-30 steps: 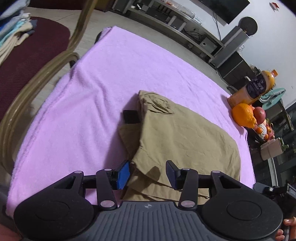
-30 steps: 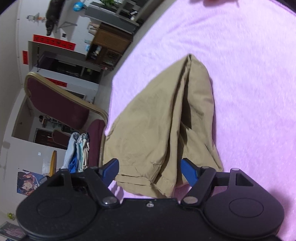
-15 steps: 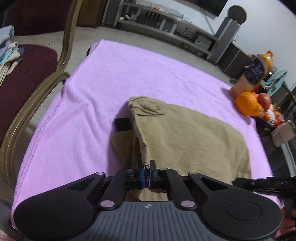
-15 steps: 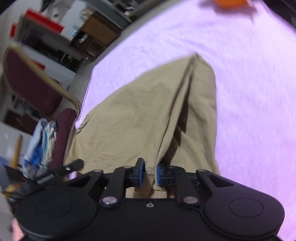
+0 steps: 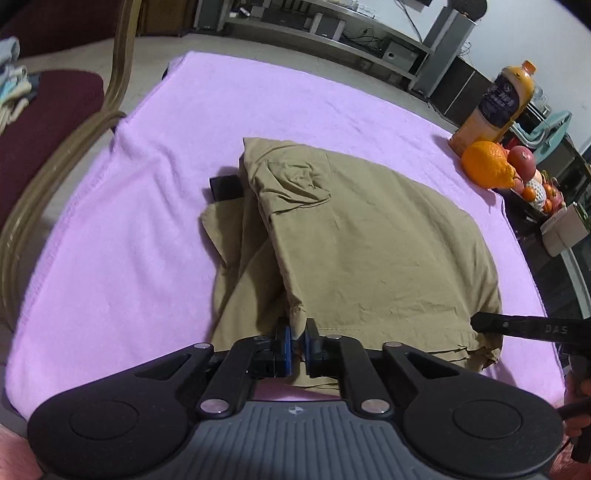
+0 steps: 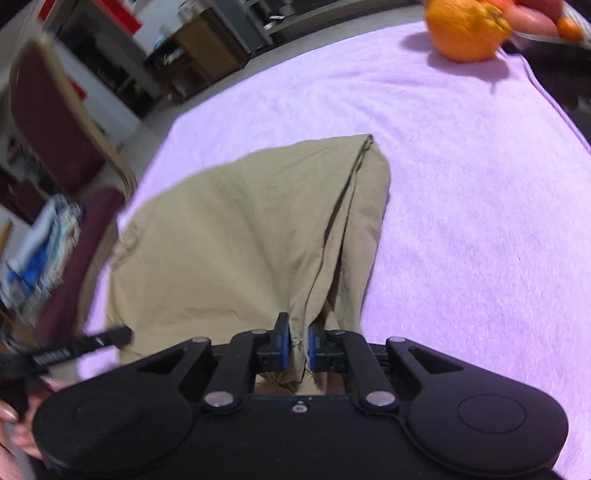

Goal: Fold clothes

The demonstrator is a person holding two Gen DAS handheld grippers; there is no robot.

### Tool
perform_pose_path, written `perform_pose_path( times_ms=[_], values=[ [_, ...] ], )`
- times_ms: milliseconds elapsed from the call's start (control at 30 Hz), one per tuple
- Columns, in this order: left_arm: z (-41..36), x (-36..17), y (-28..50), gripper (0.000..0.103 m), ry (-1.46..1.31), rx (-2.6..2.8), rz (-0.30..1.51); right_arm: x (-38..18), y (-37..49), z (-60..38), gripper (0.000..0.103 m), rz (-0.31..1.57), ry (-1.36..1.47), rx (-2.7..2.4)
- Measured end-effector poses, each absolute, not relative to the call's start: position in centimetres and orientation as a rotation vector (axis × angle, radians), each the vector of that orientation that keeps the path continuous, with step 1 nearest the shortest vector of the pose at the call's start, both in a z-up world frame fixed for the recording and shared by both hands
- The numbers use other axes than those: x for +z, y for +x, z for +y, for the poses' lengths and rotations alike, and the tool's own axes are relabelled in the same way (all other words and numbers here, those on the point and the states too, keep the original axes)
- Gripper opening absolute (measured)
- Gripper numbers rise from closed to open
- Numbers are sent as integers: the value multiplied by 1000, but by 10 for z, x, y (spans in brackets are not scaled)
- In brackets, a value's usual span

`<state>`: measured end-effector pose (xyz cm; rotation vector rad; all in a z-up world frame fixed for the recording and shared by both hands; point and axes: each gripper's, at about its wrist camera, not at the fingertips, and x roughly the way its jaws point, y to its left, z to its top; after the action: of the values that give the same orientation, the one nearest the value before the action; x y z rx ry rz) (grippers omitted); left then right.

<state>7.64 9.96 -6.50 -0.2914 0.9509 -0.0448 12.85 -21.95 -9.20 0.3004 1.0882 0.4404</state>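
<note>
A khaki garment [image 5: 369, 236] lies partly folded on a purple towel [image 5: 140, 221] covering the table; it also shows in the right wrist view [image 6: 236, 236]. My left gripper [image 5: 297, 341] is shut on the garment's near edge and lifts it slightly. My right gripper [image 6: 295, 345] is shut on another part of the near edge, which rises in a ridge toward the jaws. A small black tag or object [image 5: 226, 186] sticks out from under the garment's far left side.
An orange [image 5: 485, 164], an orange juice bottle [image 5: 495, 107] and more fruit [image 5: 535, 184] stand at the far right of the towel. A maroon chair [image 5: 44, 122] with folded clothes [image 5: 11, 92] stands to the left. The orange [image 6: 465, 27] shows far right in the right wrist view.
Both grippers, open around the garment's near edge a second ago, have shut on it and raised it. The right view has swung toward the table's far side.
</note>
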Motion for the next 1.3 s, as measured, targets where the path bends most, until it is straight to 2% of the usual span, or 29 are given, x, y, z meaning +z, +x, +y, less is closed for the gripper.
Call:
perform_pose_path(
  times_ms=[133, 233, 333, 467, 533, 567, 633, 700, 767, 867, 933, 1100, 1233, 1267, 1300],
  values=[
    [102, -31, 55, 11, -224, -13, 749, -91, 126, -221, 10, 1083, 306, 432],
    [96, -9, 55, 16, -173, -43, 620, -91, 126, -222, 11, 1087, 310, 428],
    [77, -12, 82, 16, -98, -73, 665, -93, 126, -220, 11, 1090, 301, 427],
    [61, -57, 116, 16, -3, -83, 861, -95, 126, -224, 13, 1093, 305, 425],
    [57, -79, 116, 16, 44, -90, 955, -92, 124, -228, 22, 1085, 310, 422],
    [54, -80, 110, 16, 82, -94, 952, -89, 123, -231, 25, 1073, 311, 415],
    [50, -80, 98, 16, 137, -100, 940, -79, 119, -237, 40, 1021, 305, 385],
    [53, -80, 92, 16, 132, -102, 931, -64, 115, -243, 49, 929, 303, 353],
    [56, -80, 91, 16, 114, -103, 930, -50, 111, -247, 50, 825, 324, 350],
    [57, -80, 94, 16, 105, -99, 933, -35, 112, -241, 46, 736, 355, 394],
    [54, -80, 94, 16, 115, -95, 931, -31, 120, -227, 38, 746, 377, 451],
    [55, -80, 92, 16, 107, -100, 926, -60, 153, -186, 37, 916, 593, 653],
    [61, -81, 92, 16, 82, -119, 924, -115, 179, -177, 28, 1078, 818, 651],
    [62, -82, 93, 17, 78, -125, 925, -126, 184, -181, 24, 1103, 848, 622],
    [63, -82, 94, 17, 73, -130, 926, -135, 188, -189, 6, 1113, 873, 584]
  ],
)
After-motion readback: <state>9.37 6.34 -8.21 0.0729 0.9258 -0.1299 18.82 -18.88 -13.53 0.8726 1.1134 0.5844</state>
